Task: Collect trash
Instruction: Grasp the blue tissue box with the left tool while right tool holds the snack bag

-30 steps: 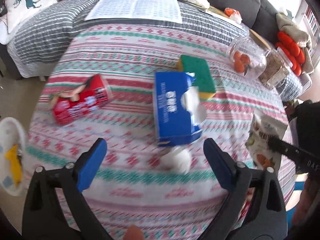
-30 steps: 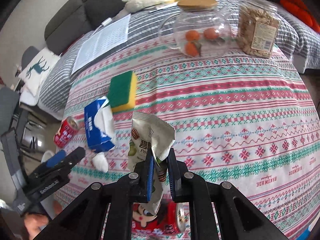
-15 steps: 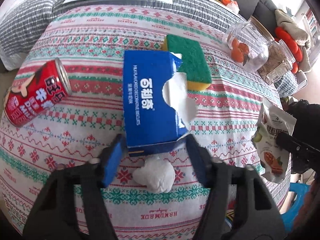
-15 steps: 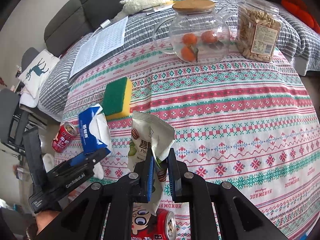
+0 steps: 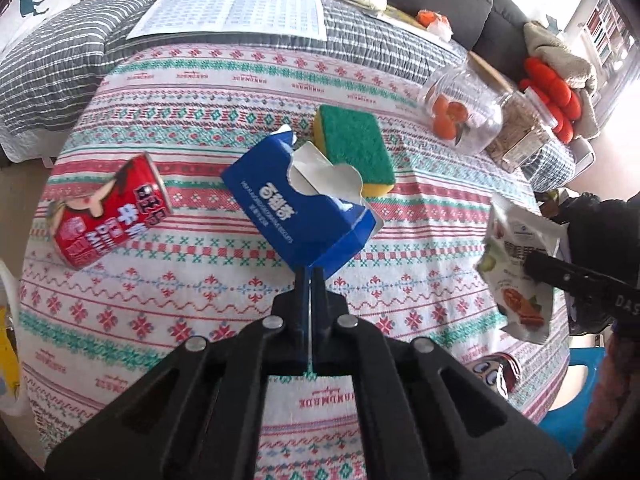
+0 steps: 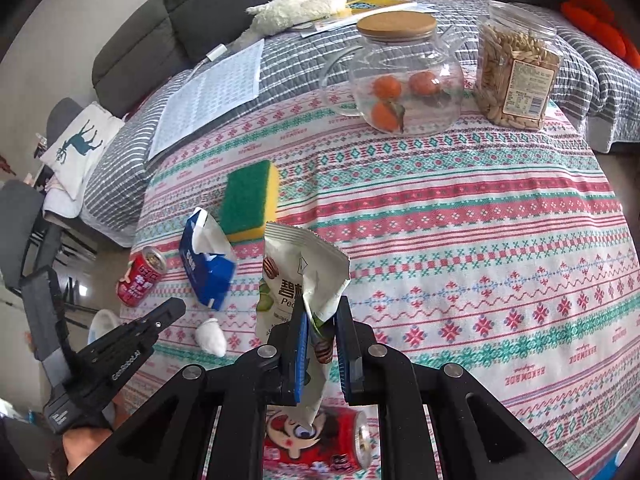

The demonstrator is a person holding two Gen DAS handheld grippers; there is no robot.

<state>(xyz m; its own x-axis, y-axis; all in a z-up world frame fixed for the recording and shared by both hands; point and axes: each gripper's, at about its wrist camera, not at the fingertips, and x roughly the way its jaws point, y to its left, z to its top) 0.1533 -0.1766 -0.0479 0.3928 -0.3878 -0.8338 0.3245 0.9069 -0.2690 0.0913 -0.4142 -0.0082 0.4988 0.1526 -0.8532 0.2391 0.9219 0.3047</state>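
My left gripper [image 5: 309, 274] is shut on the near end of a torn blue biscuit box [image 5: 298, 206] and holds it tilted above the cloth; the box also shows in the right wrist view [image 6: 206, 258]. My right gripper [image 6: 322, 316] is shut on an empty white snack bag [image 6: 298, 280], also seen at the right of the left wrist view [image 5: 516, 276]. A red can [image 5: 106, 210] lies on its side at the left. A second red can [image 6: 316, 446] lies under my right gripper. A crumpled white tissue [image 6: 211, 336] lies near the table's front edge.
A green and yellow sponge [image 5: 354, 148] lies behind the box. A glass jar with oranges [image 6: 402, 80] and a jar of seeds [image 6: 516, 76] stand at the back right. A printed sheet [image 5: 236, 12] lies on the grey striped blanket. The patterned tablecloth [image 6: 480, 240] stretches to the right.
My left gripper went from wide open to closing on the blue box's near end, then lifted and turned it. The right gripper held the snack bag throughout.
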